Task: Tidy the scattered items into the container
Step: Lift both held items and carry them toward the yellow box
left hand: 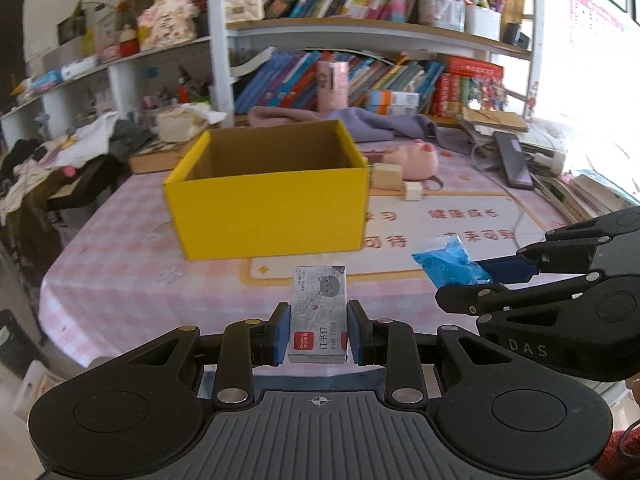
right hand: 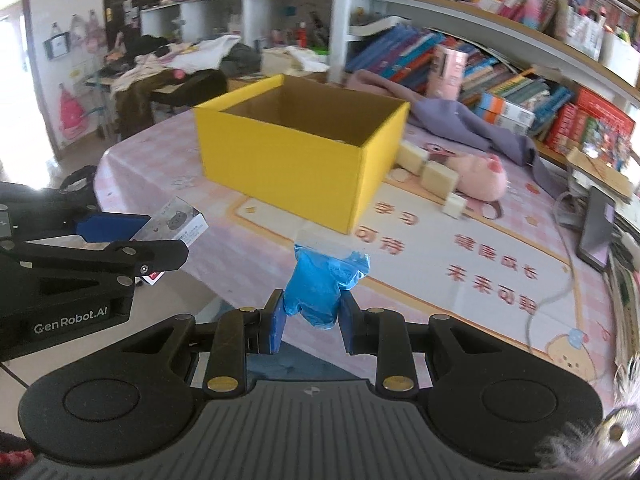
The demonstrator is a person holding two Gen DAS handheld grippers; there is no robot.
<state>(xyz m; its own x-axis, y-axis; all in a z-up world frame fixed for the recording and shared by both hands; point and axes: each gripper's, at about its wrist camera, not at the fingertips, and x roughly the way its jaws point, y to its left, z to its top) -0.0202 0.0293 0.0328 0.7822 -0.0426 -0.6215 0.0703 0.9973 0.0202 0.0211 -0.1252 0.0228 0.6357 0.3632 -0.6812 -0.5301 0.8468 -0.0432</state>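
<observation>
Staple box: the left gripper (left hand: 319, 330) is clamping a grey staple box (left hand: 319, 314) by its long sides, held off the table, short of the yellow box (left hand: 267, 216) near wall.
Blue bag: the right gripper (right hand: 313, 316) is pinching a crumpled blue plastic bag (right hand: 326, 284), also lifted, near the yellow box's front right corner.
Key relation: the yellow box is lying straight ahead of both sets of fingers; its open top is sitting higher than both loads in view, so each load is needing to clear the front rim.
Staple box axis: its long axis is pointing forward at the yellow box.
Nearer hand: judging both about equally close, side by side, right gripper to the right of the left one.
Yellow box inside: what shows is looking empty; floor partly hidden.
Around: cream blocks (right hand: 439, 178) and a pink plush pig (right hand: 480, 178) are lying just right of the yellow box, purple cloth (left hand: 384, 124) behind it.
In the way: nothing is standing between grippers and yellow box; the risk is the two grippers crowding each other.
</observation>
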